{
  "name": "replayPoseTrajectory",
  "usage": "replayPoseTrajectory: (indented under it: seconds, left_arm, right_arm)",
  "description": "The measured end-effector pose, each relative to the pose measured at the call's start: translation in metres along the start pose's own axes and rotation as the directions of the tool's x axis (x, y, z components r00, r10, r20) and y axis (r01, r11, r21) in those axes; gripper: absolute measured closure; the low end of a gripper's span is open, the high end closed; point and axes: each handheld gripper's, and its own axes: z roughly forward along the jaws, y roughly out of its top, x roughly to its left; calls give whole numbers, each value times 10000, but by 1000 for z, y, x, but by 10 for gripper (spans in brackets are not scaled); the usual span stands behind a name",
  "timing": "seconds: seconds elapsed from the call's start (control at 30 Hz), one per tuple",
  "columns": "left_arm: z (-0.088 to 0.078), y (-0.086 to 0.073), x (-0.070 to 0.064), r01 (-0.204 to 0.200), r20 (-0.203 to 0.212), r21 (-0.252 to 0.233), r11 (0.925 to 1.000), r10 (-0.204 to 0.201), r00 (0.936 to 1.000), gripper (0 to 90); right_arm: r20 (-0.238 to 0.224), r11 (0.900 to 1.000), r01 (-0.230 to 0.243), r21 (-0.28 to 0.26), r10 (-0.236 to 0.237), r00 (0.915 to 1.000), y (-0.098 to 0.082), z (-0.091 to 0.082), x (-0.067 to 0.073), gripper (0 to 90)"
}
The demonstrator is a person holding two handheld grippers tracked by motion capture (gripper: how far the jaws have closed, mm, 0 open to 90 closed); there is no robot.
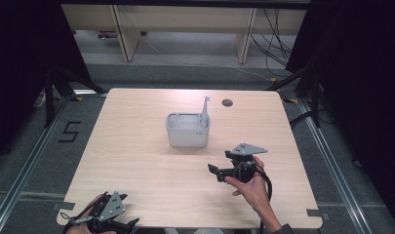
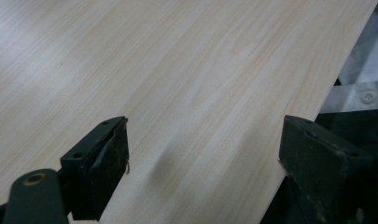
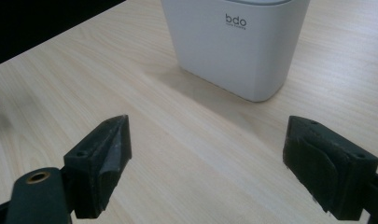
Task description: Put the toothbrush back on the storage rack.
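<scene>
Your right hand-held gripper (image 1: pixel 215 171) hovers with jaws apart, empty, just in front of the white holder (image 1: pixel 187 129) near the table's (image 1: pixel 136 161) middle. Your left hand-held gripper (image 1: pixel 131 223), jaws also apart, sits at the near-left corner.

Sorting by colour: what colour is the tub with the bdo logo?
White, clearest in the right gripper view: tub.

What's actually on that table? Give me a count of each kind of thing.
White container: 1
Pale stick-like item standing in the container: 1
Hand-held grippers, left gripper and right gripper, both open and holding nothing: 2
Total: 4
</scene>
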Motion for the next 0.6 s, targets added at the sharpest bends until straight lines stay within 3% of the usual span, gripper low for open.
replayPoseTrajectory:
  seconds: [0.07,0.17,0.3,0.4,0.47,0.53,0.57,0.6]
  left_arm:
    - [0,0,0,4,42,17,10000,-4,10000,157]
    - [0,0,0,-3,-2,23,10000,3,10000,157]
    - [1,0,0,17,9,32,10000,-17,10000,157]
    - [0,0,0,27,6,3,10000,-27,10000,157]
    - [0,0,0,-103,33,122,9999,103,9999,157]
    - [1,0,0,8,5,44,10000,-9,10000,157]
    - [1,0,0,19,6,29,10000,-19,10000,157]
    - [0,0,0,-86,5,120,9999,86,10000,158]
  right_arm:
    - [-129,9997,238,11,-238,9996,-1,1,-1,162]
    - [-113,9999,-152,82,153,9998,-5,-1,3,161]
    - [-61,9998,204,75,-204,9998,-9,-2,1,157]
    - [-105,9995,-186,239,189,9998,-15,-3,3,156]
    - [-13,9994,16,338,-15,10000,-16,-4,2,156]
    - [-10,9976,-259,637,260,9997,-19,-5,5,156]
    - [-4,9989,-31,473,31,10000,-21,-4,3,156]
    - [-127,9981,-188,582,196,9997,-22,-4,4,156]
